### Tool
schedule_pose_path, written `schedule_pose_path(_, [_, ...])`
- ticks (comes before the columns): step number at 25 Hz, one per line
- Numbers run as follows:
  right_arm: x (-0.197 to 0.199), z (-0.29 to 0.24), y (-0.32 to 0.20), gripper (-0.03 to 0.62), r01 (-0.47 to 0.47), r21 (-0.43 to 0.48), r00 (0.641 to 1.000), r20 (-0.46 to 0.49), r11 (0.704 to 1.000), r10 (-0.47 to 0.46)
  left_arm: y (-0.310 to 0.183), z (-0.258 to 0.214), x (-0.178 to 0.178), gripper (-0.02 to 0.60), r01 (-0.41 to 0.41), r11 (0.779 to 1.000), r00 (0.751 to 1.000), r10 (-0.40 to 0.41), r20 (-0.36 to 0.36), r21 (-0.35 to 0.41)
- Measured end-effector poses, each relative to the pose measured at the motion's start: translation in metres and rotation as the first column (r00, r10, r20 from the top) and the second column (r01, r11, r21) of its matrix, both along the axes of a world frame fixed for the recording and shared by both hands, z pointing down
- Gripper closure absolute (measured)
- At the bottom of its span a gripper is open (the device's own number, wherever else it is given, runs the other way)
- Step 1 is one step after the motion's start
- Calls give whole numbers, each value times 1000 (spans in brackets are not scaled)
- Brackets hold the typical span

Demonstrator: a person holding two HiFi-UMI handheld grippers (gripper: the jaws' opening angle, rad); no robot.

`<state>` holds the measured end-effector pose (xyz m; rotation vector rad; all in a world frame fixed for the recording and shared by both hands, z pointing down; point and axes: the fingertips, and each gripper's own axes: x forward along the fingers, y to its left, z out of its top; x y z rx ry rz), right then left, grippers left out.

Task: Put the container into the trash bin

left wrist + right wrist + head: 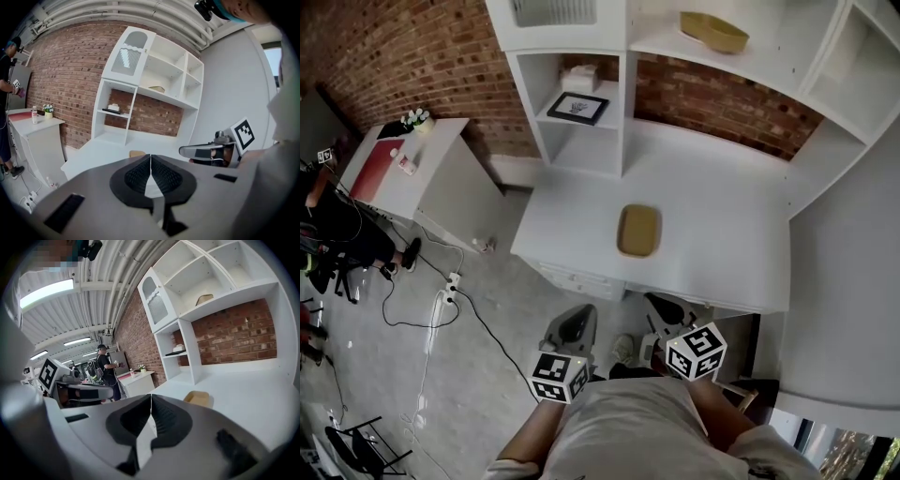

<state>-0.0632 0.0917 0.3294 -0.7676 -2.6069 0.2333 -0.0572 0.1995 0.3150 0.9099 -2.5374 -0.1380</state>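
Observation:
A shallow tan container (pixel 638 231) lies alone on the white desk (pixel 722 244), near its front edge. It peeks over the jaws in the left gripper view (pixel 137 153) and shows more fully in the right gripper view (pixel 198 398). My left gripper (pixel 578 317) (pixel 150 157) and right gripper (pixel 660 306) (pixel 151 397) hang side by side below the desk's front edge, short of the container. Both are shut, jaws touching, with nothing between them. No trash bin shows in any view.
A white shelf unit (pixel 581 141) stands on the desk's back, holding a framed picture (pixel 577 107) and another tan dish (pixel 713 31). A white side cabinet (pixel 422 164) stands left. Cables and a power strip (pixel 445 295) lie on the floor. A person (pixel 328 225) stands far left.

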Motion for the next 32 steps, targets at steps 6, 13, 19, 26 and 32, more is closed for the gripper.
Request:
schedule_pose_path(6, [-11, 2, -20, 566, -53, -38, 998, -25, 998, 52, -22, -3, -14, 563, -48, 999, 999, 48, -9, -23])
schedule_pose_path(13, [-18, 8, -39, 566, -123, -32, 991, -50, 992, 121, -36, -4, -27, 565, -91, 996, 996, 91, -25, -7])
schedule_pose_path(19, [-32, 17, -44, 566, -179, -17, 981, -73, 984, 177, -38, 5, -47, 565, -141, 990, 989, 141, -47, 4])
schedule_pose_path(26, [-59, 14, -44, 566, -246, -7, 967, -75, 969, 245, -38, 2, -86, 563, -213, 977, 976, 213, -41, -9])
schedule_pose_path(32, [-82, 17, -47, 566, -293, 8, 953, -82, 956, 293, -35, 8, -113, 565, -263, 964, 964, 262, -50, -19])
